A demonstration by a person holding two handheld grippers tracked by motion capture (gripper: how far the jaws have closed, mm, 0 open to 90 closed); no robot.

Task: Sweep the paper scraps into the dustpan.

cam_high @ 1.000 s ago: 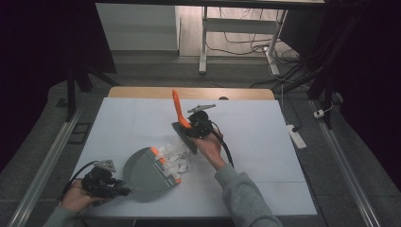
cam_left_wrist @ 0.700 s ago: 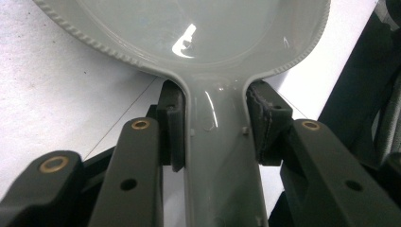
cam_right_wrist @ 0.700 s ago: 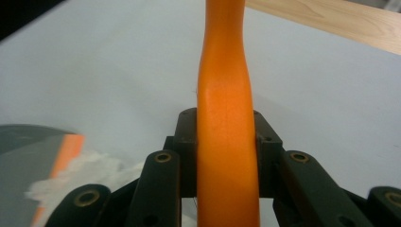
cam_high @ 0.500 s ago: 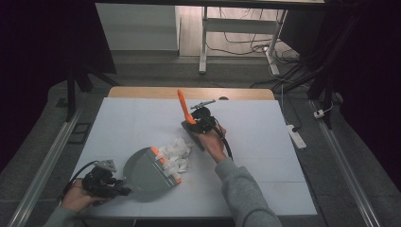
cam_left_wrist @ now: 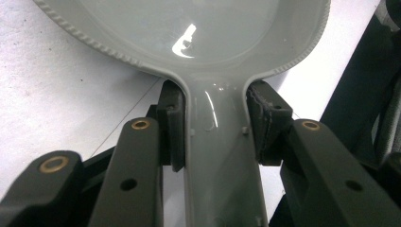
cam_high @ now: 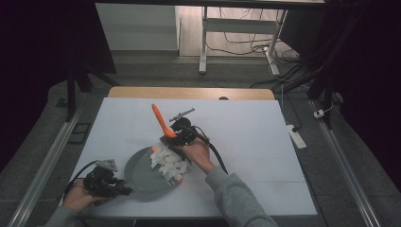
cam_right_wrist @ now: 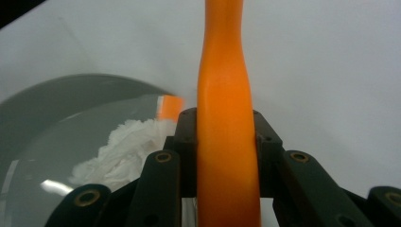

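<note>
While each hand-held gripper stays clamped, left (cam_high: 124, 190) on pan (cam_high: 142, 175), right (cam_high: 171, 137) on spatula (cam_high: 161, 120), tissue (cam_high: 168, 163) covers the pan.

The left gripper (cam_high: 124, 190) is held low at the near left, jaws clamped level, while the right gripper (cam_high: 166, 137) is held farther forward by the right hand (cam_high: 196, 153), jaws clamped and pointed away.
</note>
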